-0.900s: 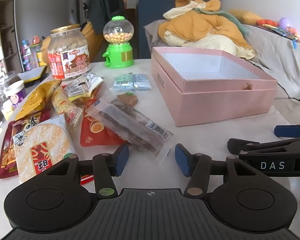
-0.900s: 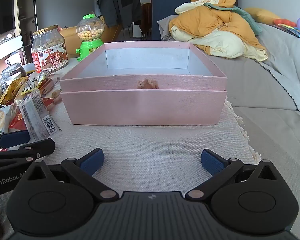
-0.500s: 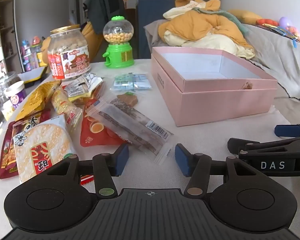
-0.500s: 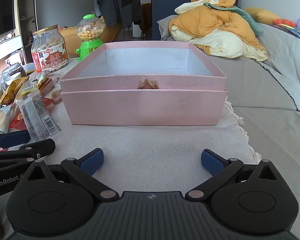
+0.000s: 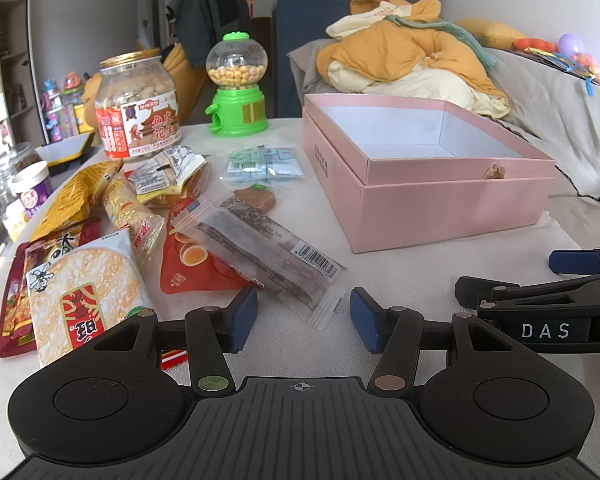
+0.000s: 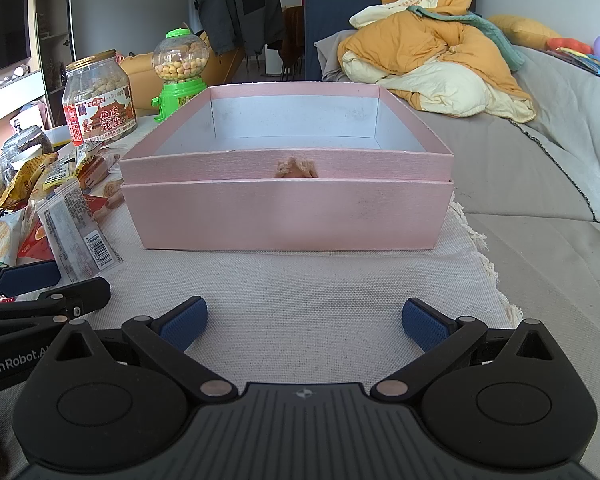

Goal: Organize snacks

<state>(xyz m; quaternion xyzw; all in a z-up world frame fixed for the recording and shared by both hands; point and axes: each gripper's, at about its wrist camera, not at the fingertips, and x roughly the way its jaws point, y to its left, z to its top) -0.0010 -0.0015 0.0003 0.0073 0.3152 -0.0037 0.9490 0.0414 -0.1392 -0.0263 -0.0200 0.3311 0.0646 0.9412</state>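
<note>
presently, at inspection, both tools hung low over the cloth-covered table [image 6: 320, 280] and held nothing. the left gripper [image 5: 303, 316] had its blue pads partly apart, with the sealed end of a long clear plastic snack packet bearing a barcode [image 5: 268, 256] lying on the cloth just ahead of the gap, untouched. the right gripper [image 6: 303, 322] stood at its widest, pads over bare cloth, facing the front wall of the open pink cardboard box [image 6: 288, 216].

the box's white interior showed nothing in it, so by my judgement sorting had not yet begun. it sat to the right of the snacks, within reach of both hands, presumably as the receiving container.

the loose snacks lay in an overlapping heap on the left of the table: a round rice cracker in a clear wrapper [image 5: 84, 292], a red-orange pouch printed with an egg [image 5: 192, 260], a yellow foil bag [image 5: 76, 200] and a clear bag of small blue sachets [image 5: 260, 164]. a tall clear peanut jar with a gold lid [image 5: 136, 112] and a green candy dispenser with a clear globe [image 5: 238, 92] stood upright behind them.

the barcode packet appeared the likely first pick, being nearest and on top.
</note>
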